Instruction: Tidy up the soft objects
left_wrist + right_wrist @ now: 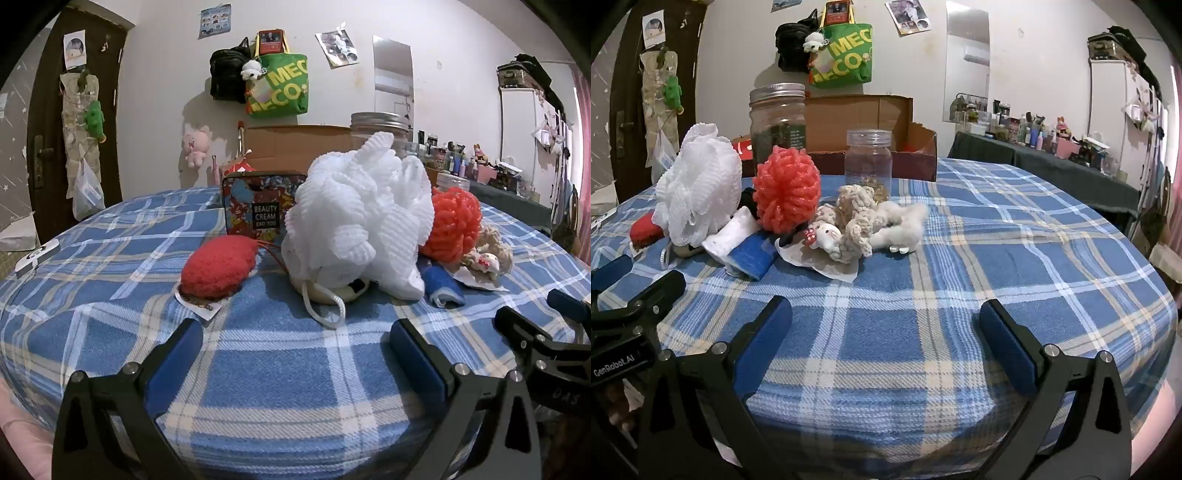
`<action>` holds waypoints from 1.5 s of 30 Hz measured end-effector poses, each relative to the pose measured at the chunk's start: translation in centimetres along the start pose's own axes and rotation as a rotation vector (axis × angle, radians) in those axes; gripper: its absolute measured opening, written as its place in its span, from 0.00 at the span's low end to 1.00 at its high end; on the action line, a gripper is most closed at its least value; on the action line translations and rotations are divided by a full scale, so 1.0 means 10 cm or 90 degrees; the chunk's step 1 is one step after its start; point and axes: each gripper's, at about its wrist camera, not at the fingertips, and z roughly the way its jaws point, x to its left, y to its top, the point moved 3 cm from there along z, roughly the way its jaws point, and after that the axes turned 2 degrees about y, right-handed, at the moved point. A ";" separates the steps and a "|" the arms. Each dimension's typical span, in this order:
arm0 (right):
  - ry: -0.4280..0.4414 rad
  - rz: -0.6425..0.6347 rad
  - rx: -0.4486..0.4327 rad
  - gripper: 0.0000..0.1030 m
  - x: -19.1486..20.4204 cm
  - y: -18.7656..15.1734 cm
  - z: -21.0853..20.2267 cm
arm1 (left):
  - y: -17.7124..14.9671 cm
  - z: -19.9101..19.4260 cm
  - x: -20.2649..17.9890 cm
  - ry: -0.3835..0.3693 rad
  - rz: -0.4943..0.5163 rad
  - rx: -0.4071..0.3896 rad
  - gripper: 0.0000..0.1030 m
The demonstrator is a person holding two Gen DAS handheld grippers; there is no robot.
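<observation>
A pile of soft things lies on the blue plaid cloth (280, 369). In the left wrist view I see a white mesh bath puff (362, 218), a red knitted pad (219, 266), an orange mesh puff (454, 225), a blue sponge (441, 288) and a cream plush toy (487, 258). The right wrist view shows the white puff (701, 192), orange puff (786, 192), blue and white sponge (746, 247) and cream plush toys (864, 225). My left gripper (295, 343) is open and empty, short of the white puff. My right gripper (884, 325) is open and empty, short of the plush toys.
A patterned tin (258, 210) stands behind the red pad. Two glass jars (777, 125) (868, 162) and an open cardboard box (871, 129) stand at the back. A cluttered side table (1052, 147) runs along the right wall.
</observation>
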 end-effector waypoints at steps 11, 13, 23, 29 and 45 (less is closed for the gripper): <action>0.003 0.004 0.006 1.00 0.00 0.00 0.01 | 0.00 0.00 0.00 0.001 0.002 0.003 1.00; 0.003 0.004 0.007 1.00 0.00 0.00 0.01 | 0.00 0.00 0.00 0.001 0.002 0.003 1.00; 0.003 0.005 0.007 1.00 0.00 -0.01 0.00 | 0.00 0.00 0.00 0.001 0.002 0.003 1.00; 0.003 0.004 0.007 1.00 0.01 -0.01 0.00 | 0.00 0.00 0.00 0.001 0.002 0.003 1.00; 0.003 0.005 0.007 1.00 0.01 -0.01 0.00 | 0.00 0.00 0.00 0.001 0.002 0.004 1.00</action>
